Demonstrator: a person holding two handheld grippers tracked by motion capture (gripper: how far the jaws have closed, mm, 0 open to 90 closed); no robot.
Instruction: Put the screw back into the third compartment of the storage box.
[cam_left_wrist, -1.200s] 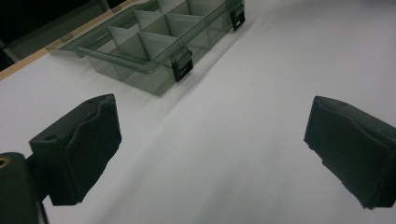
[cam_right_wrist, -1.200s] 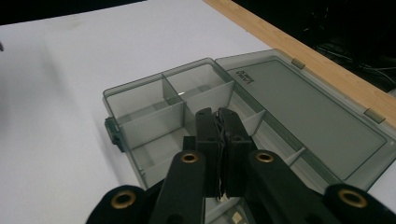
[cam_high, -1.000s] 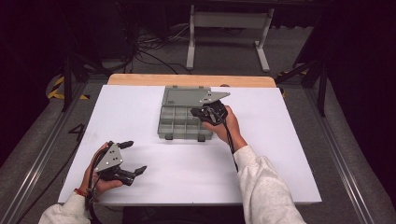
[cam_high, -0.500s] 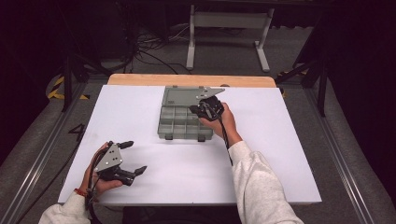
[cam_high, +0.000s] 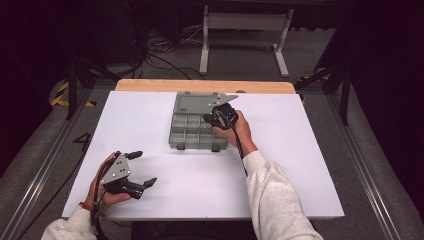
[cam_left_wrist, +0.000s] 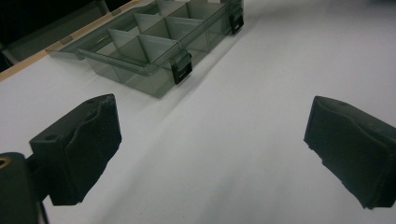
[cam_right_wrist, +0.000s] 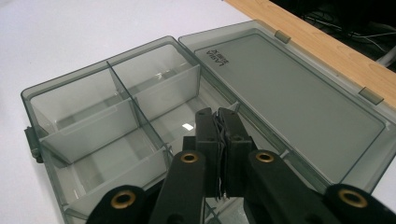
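Observation:
A grey see-through organiser box (cam_high: 192, 134) lies open at the middle back of the white table, its lid (cam_high: 199, 103) folded flat away from me. Its compartments (cam_right_wrist: 116, 112) look empty. My right gripper (cam_high: 207, 119) is shut and hovers over the box's right side, its tips (cam_right_wrist: 218, 117) above the compartments next to the lid (cam_right_wrist: 289, 98). Thin pale lines show at the seam between its pads; I cannot tell what they are. My left gripper (cam_high: 143, 168) rests open at the front left, with bare table between its pads (cam_left_wrist: 210, 140). The box (cam_left_wrist: 154, 42) lies ahead of it.
The white sheet (cam_high: 300, 165) covers the table, with a wooden strip (cam_high: 200, 86) along its far edge. Two black latches (cam_left_wrist: 181, 71) stick out from the box's near wall. Beyond the table are cables and a white frame's legs (cam_high: 242, 30) on the dark floor.
My right gripper has moved a little forward and to the left, further over the box. The left gripper has stayed in place and open.

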